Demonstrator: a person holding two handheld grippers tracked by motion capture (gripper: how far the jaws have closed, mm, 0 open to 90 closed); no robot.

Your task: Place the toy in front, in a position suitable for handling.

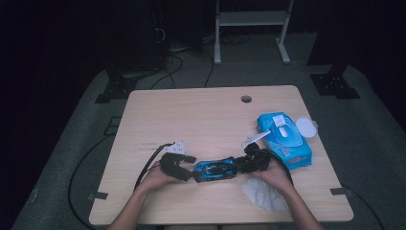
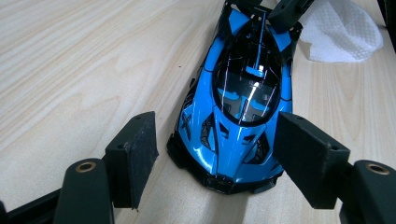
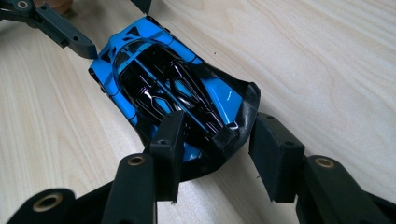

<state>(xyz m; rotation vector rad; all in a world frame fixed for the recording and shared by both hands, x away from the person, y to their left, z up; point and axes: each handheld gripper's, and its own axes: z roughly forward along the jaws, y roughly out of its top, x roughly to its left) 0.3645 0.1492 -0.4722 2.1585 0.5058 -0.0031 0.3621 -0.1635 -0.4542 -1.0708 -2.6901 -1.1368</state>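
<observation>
Both grippers, left (image 2: 215, 154) and right (image 3: 217, 156), straddle the blue toy car (image 1: 214, 169) unclenched; closing squarely comes next, I'd judge.

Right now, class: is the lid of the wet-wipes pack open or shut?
Open. In the high view the round white lid is flipped out past the right side of the blue wipes pack, leaving its top opening uncovered.

wipes pack (image 1: 285, 140) label unreadable, white cloth (image 2: 343, 31) cropped
</observation>
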